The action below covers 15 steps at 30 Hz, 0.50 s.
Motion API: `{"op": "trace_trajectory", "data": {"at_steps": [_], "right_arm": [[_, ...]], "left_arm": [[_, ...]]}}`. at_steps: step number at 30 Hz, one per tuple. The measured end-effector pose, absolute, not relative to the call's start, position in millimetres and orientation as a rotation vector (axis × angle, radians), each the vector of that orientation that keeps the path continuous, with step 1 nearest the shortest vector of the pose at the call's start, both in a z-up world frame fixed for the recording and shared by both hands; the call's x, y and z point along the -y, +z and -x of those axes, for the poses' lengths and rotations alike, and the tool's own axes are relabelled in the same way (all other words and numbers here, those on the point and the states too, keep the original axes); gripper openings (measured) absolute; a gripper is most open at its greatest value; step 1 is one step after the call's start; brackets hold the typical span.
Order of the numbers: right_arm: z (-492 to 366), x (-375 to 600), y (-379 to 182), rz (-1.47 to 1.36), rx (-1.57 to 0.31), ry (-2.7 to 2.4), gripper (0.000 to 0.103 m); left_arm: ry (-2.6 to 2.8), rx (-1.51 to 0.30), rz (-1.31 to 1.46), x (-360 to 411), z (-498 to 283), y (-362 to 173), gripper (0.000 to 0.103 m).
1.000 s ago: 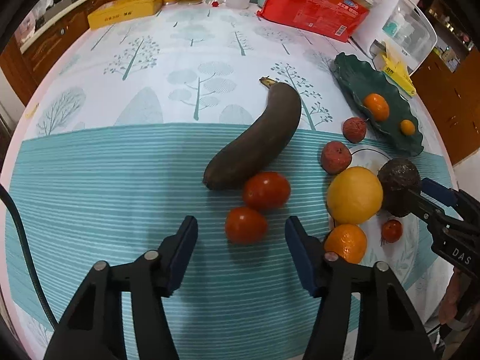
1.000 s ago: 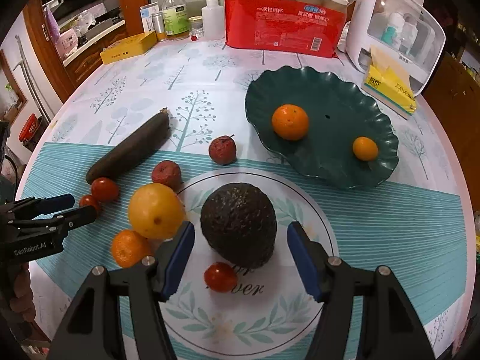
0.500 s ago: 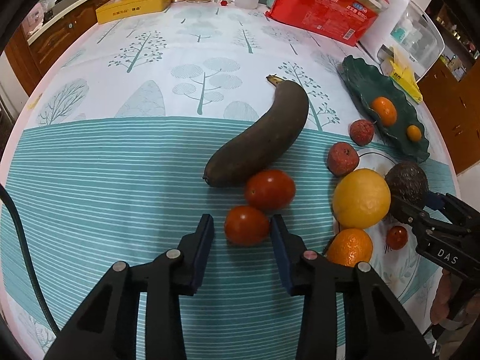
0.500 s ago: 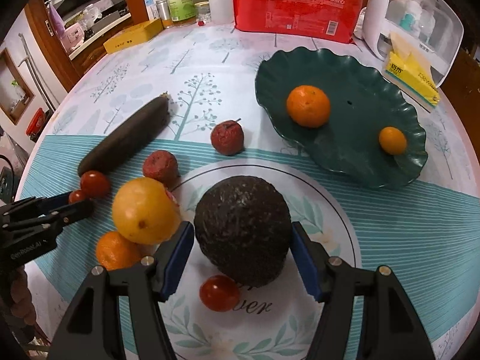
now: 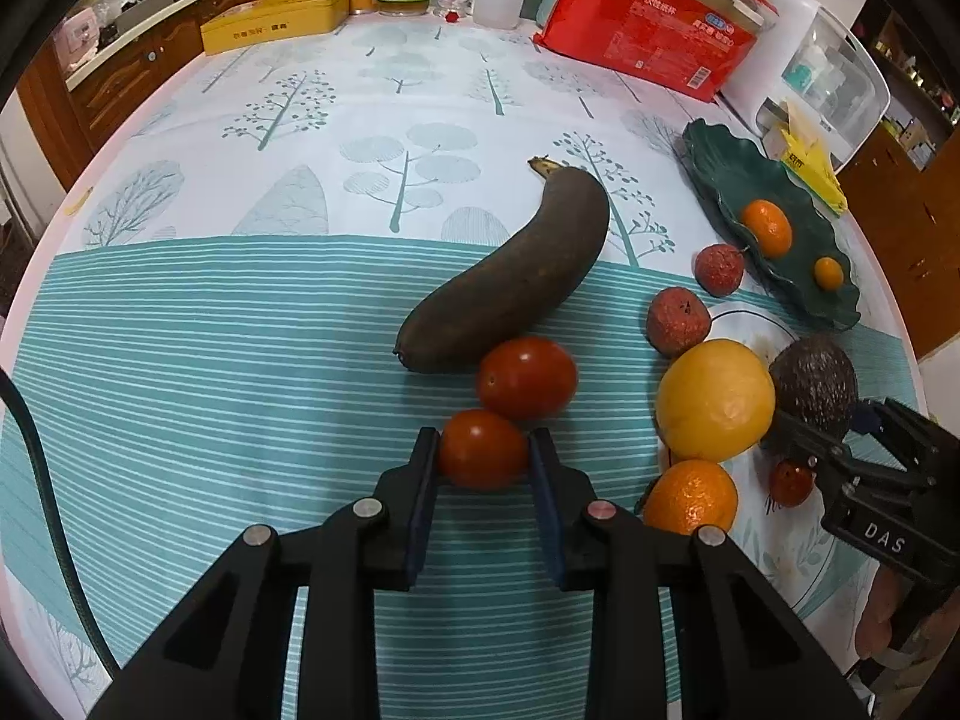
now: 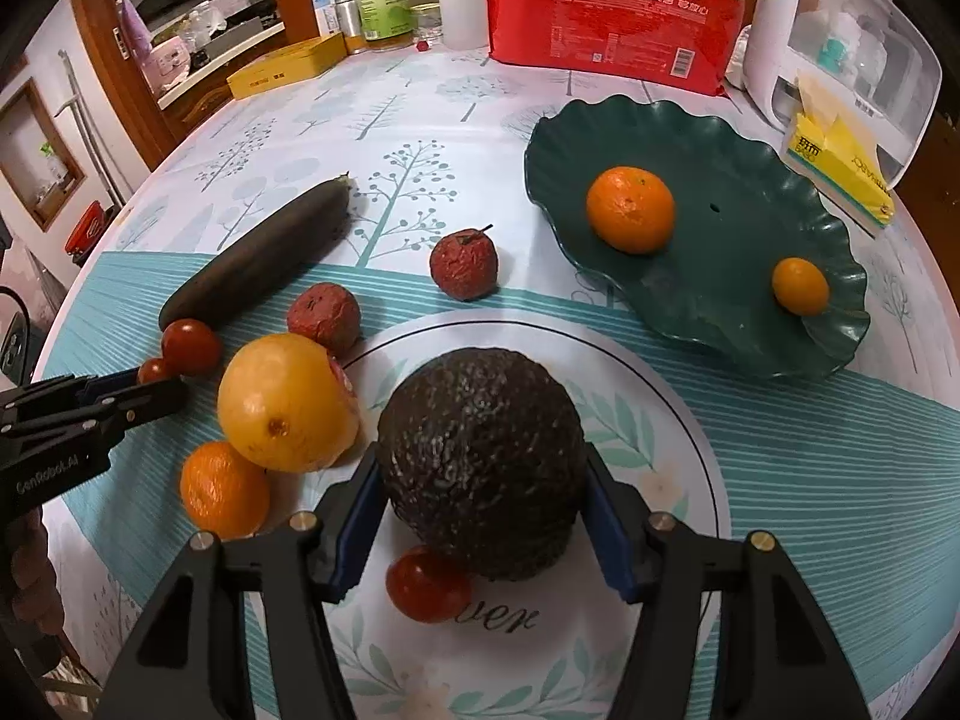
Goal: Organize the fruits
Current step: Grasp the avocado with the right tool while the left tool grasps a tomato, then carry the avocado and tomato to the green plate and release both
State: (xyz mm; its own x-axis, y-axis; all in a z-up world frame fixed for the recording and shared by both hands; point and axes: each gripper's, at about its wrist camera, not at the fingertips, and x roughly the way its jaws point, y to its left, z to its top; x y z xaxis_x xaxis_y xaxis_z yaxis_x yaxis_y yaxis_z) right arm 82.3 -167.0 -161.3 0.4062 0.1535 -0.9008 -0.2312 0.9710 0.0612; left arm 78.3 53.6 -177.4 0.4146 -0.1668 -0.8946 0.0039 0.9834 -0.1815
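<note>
My left gripper [image 5: 483,450] is shut on a small red tomato [image 5: 482,449] on the striped tablecloth. A second tomato [image 5: 527,378] touches it just beyond, against a dark overripe banana [image 5: 510,276]. My right gripper [image 6: 483,480] is shut on a dark avocado [image 6: 483,456] over the white round plate [image 6: 678,420]. A tiny tomato [image 6: 427,583] lies on the plate under the avocado. A green leaf dish [image 6: 720,264] holds a mandarin [image 6: 630,209] and a kumquat [image 6: 800,286].
A yellow orange [image 6: 287,402] and a mandarin [image 6: 224,489] sit at the plate's left rim. Two wrinkled red fruits [image 6: 324,318] [image 6: 464,264] lie beyond. A red package [image 6: 612,18], bottles, a yellow box [image 6: 288,65] and a white appliance [image 6: 840,48] line the table's far side.
My left gripper moved forward and closed on the small tomato. My right gripper advanced and closed on the avocado.
</note>
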Motion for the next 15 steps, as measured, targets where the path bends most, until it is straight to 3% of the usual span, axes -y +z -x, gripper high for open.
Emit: {"op": "trace_trajectory", "data": {"at_steps": [7, 15], "right_arm": [[-74, 178, -153, 0.04, -1.128, 0.239, 0.061], [-73, 196, -100, 0.003, -1.073, 0.24, 0.061]], "left_arm": [[-0.123, -1.1, 0.157, -45, -70, -145, 0.027], [-0.204, -1.055, 0.147, -15, -82, -76, 0.027]]}}
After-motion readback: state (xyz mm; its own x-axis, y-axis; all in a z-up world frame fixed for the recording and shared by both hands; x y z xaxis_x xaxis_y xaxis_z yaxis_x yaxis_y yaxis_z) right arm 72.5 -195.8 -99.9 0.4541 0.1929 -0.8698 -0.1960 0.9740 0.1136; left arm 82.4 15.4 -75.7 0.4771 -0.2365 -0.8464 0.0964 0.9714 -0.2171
